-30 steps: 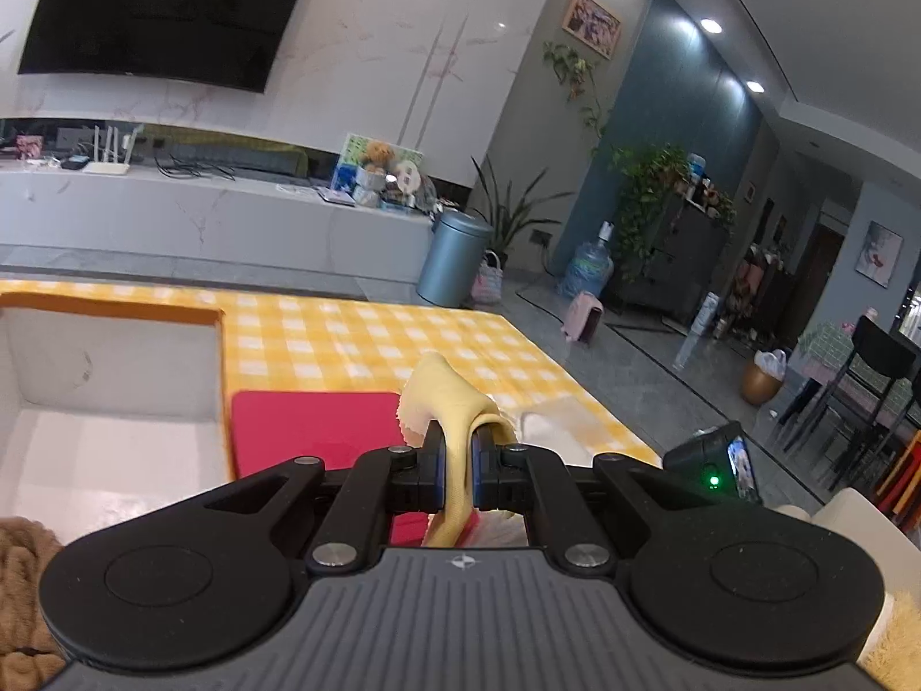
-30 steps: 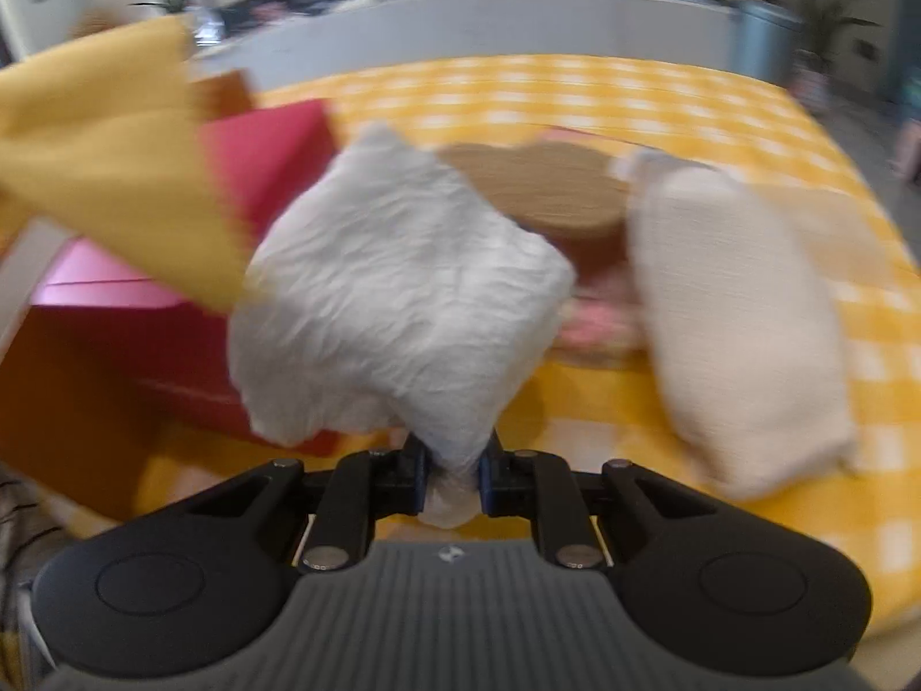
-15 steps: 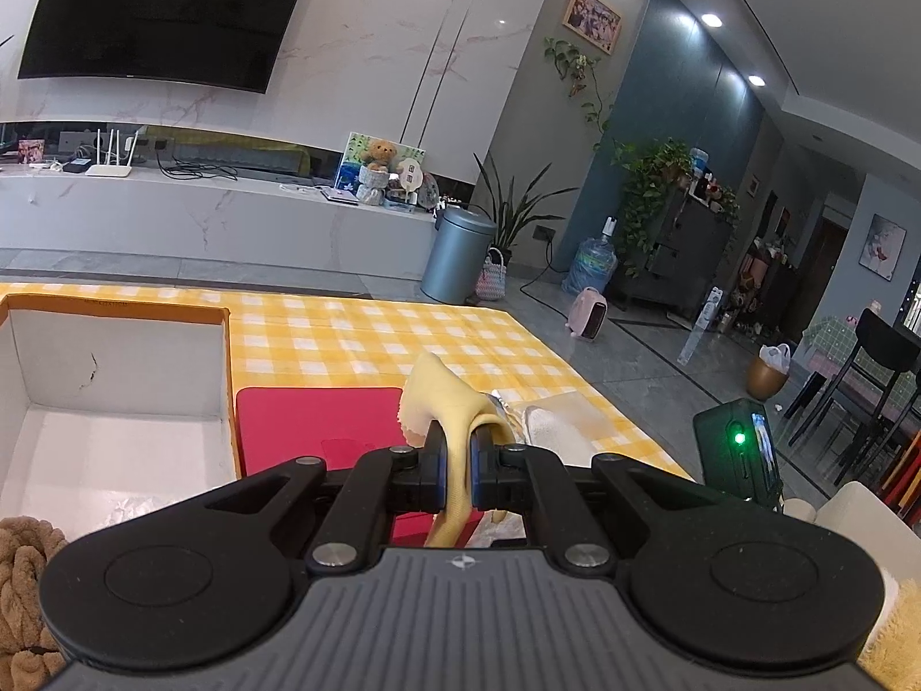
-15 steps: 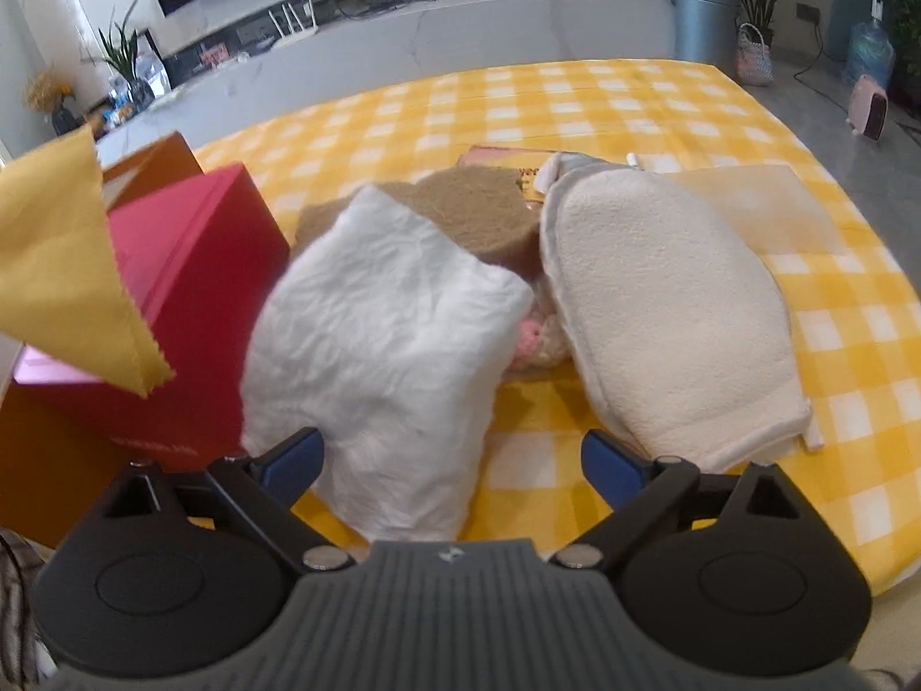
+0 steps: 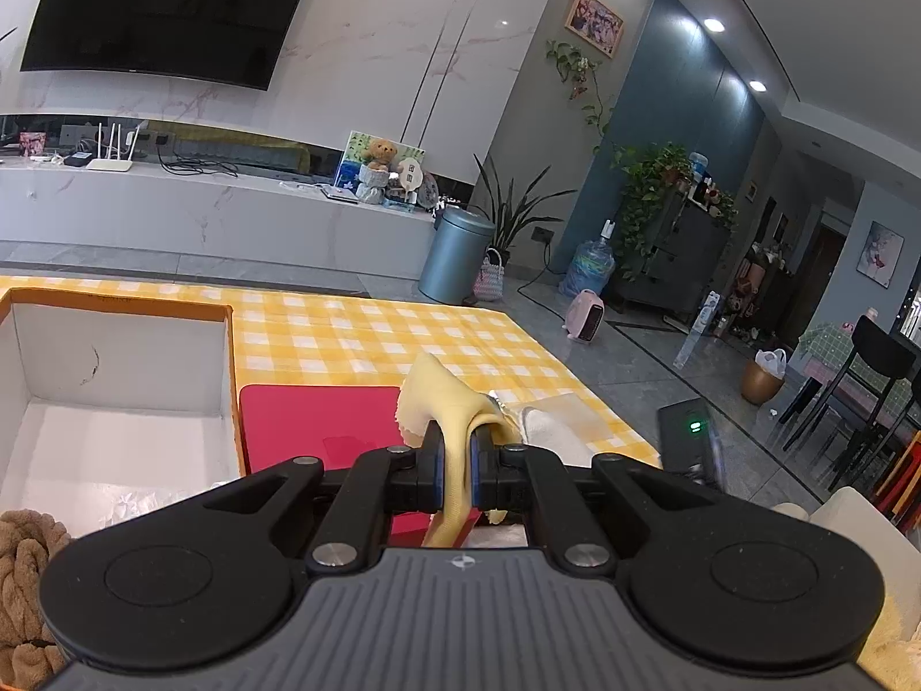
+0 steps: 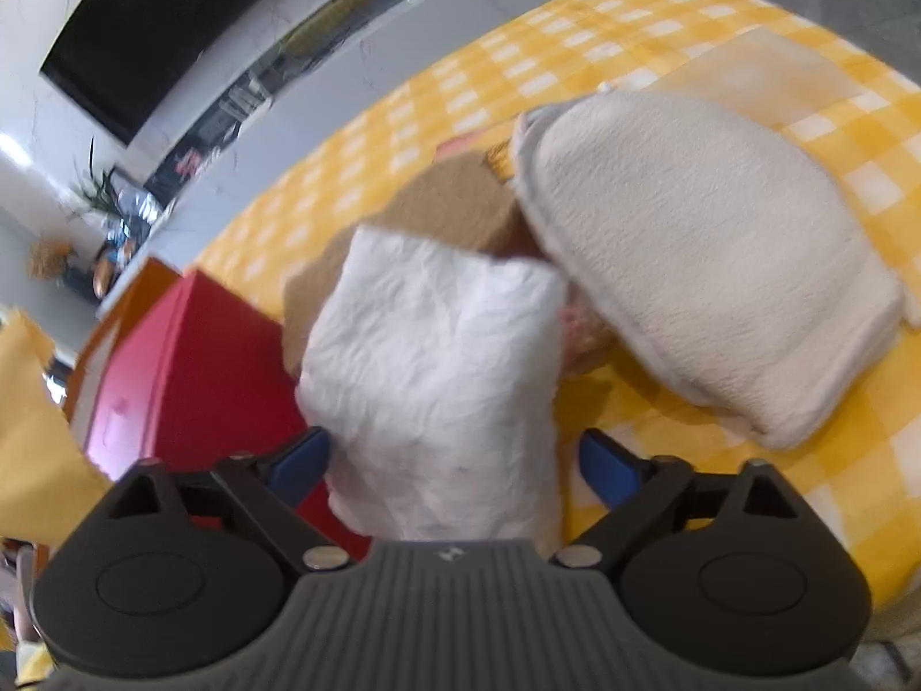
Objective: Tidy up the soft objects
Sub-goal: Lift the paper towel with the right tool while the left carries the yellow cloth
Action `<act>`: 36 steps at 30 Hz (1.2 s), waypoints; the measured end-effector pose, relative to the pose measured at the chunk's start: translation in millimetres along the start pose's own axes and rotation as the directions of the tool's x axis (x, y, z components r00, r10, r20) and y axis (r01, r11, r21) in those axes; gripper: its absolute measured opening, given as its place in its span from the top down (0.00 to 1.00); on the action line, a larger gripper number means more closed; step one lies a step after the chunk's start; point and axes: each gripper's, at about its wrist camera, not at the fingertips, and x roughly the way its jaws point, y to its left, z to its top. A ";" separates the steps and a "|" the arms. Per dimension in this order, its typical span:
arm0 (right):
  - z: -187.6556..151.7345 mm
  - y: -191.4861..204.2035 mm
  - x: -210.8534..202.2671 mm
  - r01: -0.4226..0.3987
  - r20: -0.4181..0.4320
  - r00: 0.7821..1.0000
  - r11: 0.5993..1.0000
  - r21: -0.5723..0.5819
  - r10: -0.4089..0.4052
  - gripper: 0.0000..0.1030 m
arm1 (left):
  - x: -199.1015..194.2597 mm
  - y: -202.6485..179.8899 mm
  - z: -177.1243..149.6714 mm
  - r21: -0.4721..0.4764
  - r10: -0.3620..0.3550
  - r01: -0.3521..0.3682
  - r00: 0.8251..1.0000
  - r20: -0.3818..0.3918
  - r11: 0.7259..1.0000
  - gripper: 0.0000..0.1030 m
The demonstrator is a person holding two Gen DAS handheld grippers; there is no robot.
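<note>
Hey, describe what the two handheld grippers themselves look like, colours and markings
Both match. The left gripper and right gripper have matte black bodies with a ribbed grey centre panel bearing a small white logo, round black discs either side, silver screws on angled black linkage arms, and blue finger pads. No cables or sleeves show.

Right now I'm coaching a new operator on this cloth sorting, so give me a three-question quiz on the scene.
1. True or false: the left gripper is shut on the yellow cloth.
2. The right gripper is: A) shut on the white cloth; B) open, with the white cloth between its fingers; C) holding the red box.
3. Fill in: beside the red box stands an open white-lined box with an ____ rim.

Key: 1 true; 2 B; 3 orange.
</note>
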 end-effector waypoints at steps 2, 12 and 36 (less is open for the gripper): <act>-1.3 4.4 5.6 0.005 -0.017 1.000 0.999 -0.042 -0.006 0.41 | -2.5 -1.3 -1.6 0.006 0.011 -0.011 1.000 0.002 1.000 0.92; -21.6 49.5 -59.1 0.207 0.108 0.978 0.827 -0.523 -0.177 0.79 | -2.4 8.4 -2.1 -0.023 0.024 -0.024 1.000 -0.009 0.999 0.92; -28.1 56.7 -19.8 0.116 0.019 0.992 0.839 -0.532 -0.125 0.82 | -6.2 10.8 1.3 -0.033 0.032 -0.033 0.999 -0.031 0.999 0.92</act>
